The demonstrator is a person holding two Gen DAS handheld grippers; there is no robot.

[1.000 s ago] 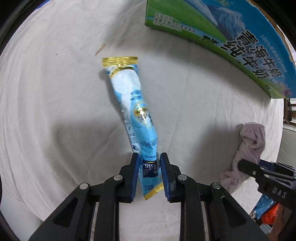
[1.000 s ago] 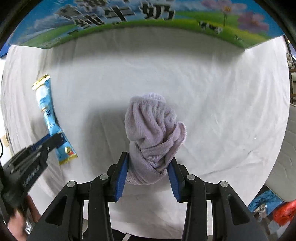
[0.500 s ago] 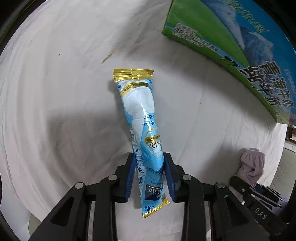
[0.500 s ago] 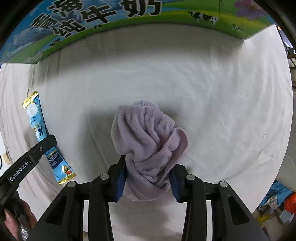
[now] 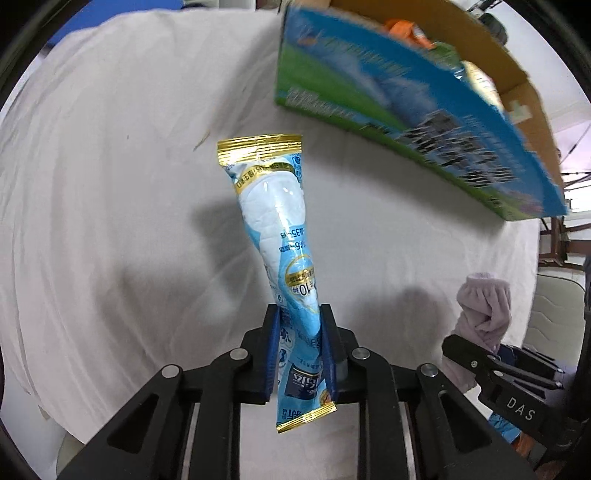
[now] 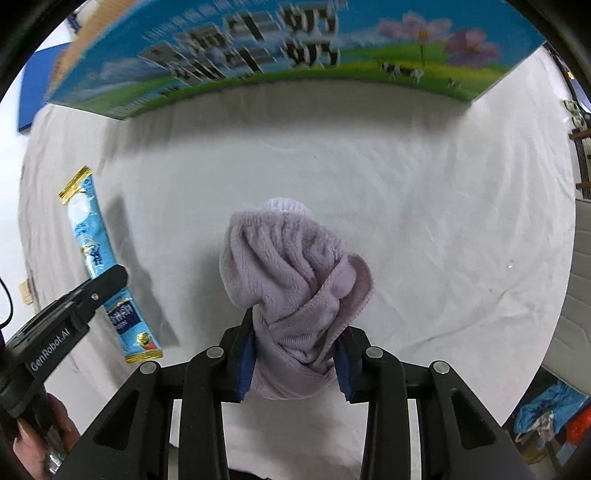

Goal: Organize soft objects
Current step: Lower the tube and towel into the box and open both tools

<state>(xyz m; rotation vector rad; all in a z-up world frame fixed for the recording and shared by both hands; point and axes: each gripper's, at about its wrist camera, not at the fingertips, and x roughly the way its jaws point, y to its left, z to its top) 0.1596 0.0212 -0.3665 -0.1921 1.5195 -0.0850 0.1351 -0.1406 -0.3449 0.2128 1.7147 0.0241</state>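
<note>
My left gripper [image 5: 300, 321] is shut on a long light-blue snack packet [image 5: 275, 229] with gold ends and holds it lifted above the white cloth. The packet also shows in the right wrist view [image 6: 96, 266], at the left, with the left gripper [image 6: 107, 280] on it. My right gripper [image 6: 295, 332] is shut on a bunched lilac towel [image 6: 291, 266], raised off the cloth. The towel shows in the left wrist view [image 5: 484, 310] at the right. A blue-green printed cardboard box [image 5: 424, 122] stands at the back, open at the top; in the right wrist view the box [image 6: 258, 55] is straight ahead.
A white cloth [image 6: 424, 206] covers the table. Orange and green items [image 5: 410, 33] lie inside the box. A grey chair [image 6: 580, 280] stands at the right, with blue and orange bags [image 6: 554, 413] on the floor below it.
Both grippers have lifted with their loads and moved toward the box. The box's open top and inside now show in the left wrist view.
</note>
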